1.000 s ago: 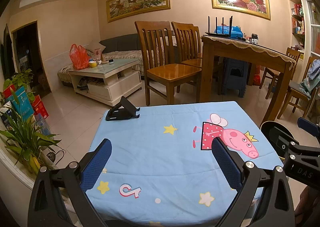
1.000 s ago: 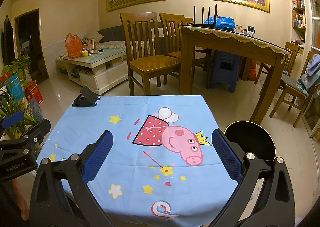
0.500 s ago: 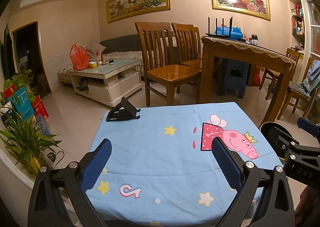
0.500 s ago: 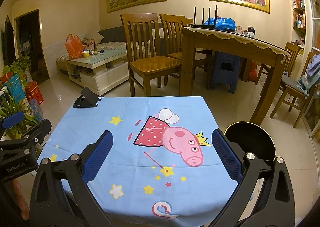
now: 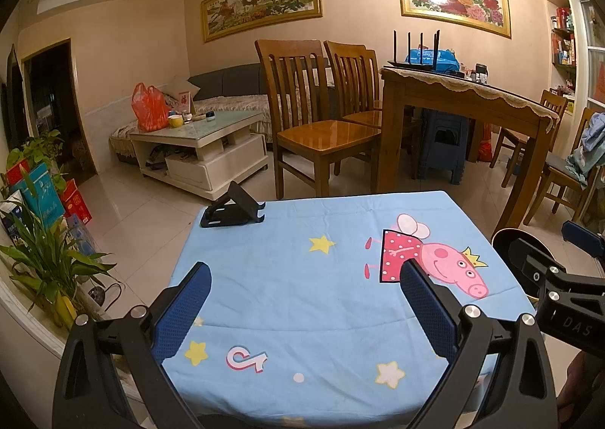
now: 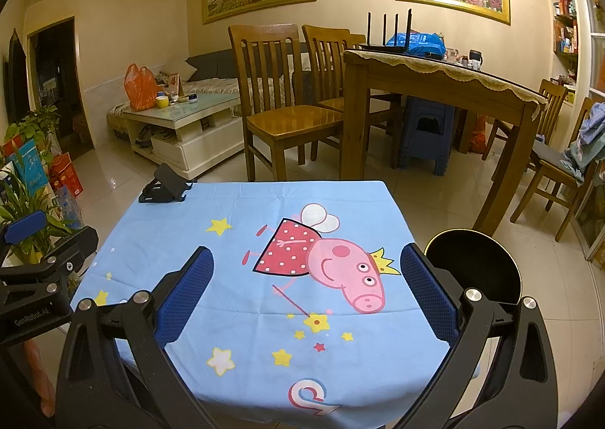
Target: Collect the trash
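Observation:
A small table under a light blue cartoon-pig cloth (image 5: 302, 285) fills the foreground; it also shows in the right wrist view (image 6: 242, 240). No trash shows on the cloth. A round black bin (image 6: 474, 266) stands on the floor at the table's right side; its rim shows in the left wrist view (image 5: 506, 236). My left gripper (image 5: 304, 291) is open and empty above the cloth's near part. My right gripper (image 6: 306, 277) is open and empty above the cloth. Each gripper shows at the edge of the other's view.
A black phone stand (image 5: 231, 210) sits at the table's far left corner. Wooden chairs (image 5: 321, 119) and a dining table (image 5: 461, 96) stand beyond. A white coffee table (image 5: 196, 141) carries an orange bag (image 5: 149, 107). Plants and boxes (image 5: 41, 232) line the left.
Both views have dropped very slightly, so the scene sits a touch lower in frame. The grippers stay open and empty.

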Action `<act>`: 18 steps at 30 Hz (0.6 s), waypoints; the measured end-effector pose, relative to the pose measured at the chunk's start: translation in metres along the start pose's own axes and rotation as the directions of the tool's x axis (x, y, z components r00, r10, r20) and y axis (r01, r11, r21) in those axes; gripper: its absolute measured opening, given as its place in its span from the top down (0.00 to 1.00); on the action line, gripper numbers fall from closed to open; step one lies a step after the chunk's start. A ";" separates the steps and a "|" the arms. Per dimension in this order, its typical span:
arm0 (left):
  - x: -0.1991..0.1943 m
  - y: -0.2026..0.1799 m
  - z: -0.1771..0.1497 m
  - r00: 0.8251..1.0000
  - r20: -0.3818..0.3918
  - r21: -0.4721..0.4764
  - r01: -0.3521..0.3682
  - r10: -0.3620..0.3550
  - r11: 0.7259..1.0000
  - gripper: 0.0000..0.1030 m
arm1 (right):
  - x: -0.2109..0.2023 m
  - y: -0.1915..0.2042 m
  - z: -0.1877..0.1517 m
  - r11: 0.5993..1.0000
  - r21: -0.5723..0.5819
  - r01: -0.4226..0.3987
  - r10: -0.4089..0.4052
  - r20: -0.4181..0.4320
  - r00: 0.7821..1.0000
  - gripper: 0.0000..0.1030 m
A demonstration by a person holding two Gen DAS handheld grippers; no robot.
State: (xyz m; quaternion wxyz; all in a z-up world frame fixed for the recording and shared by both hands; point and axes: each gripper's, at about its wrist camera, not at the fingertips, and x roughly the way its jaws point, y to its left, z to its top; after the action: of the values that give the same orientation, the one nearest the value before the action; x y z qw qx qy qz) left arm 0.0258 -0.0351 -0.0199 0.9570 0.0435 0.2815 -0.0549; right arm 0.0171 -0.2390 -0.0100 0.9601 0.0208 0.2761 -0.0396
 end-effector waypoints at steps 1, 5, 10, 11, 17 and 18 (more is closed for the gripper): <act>0.000 0.000 0.000 1.000 -0.001 0.000 -0.001 0.001 1.000 0.06 | 0.000 0.000 0.000 1.000 -0.001 0.001 -0.001 0.000 1.000 0.05; 0.000 0.000 -0.001 1.000 -0.001 -0.001 -0.003 0.003 1.000 0.06 | 0.000 0.000 0.000 1.000 0.001 0.000 0.000 -0.001 1.000 0.05; -0.001 0.001 -0.002 1.000 -0.003 -0.004 -0.009 0.009 1.000 0.06 | 0.000 0.000 0.000 1.000 0.000 0.000 0.000 -0.001 1.000 0.05; -0.001 0.001 -0.003 1.000 -0.001 -0.006 -0.003 0.003 1.000 0.06 | 0.000 0.000 0.000 1.000 0.000 0.001 -0.001 0.000 1.000 0.05; 0.001 0.009 -0.006 0.996 -0.020 -0.065 0.089 -0.090 0.994 0.06 | 0.000 0.000 0.000 1.000 0.001 0.000 0.000 -0.002 1.000 0.05; 0.003 0.011 -0.006 0.994 -0.030 -0.079 0.101 -0.103 0.992 0.06 | 0.000 0.000 0.000 1.000 0.001 0.001 -0.001 -0.001 1.000 0.05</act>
State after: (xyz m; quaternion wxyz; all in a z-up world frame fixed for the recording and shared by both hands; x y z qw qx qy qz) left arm 0.0262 -0.0240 -0.0263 0.9490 -0.0071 0.3016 -0.0921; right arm 0.0172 -0.2393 -0.0098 0.9599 0.0210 0.2767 -0.0401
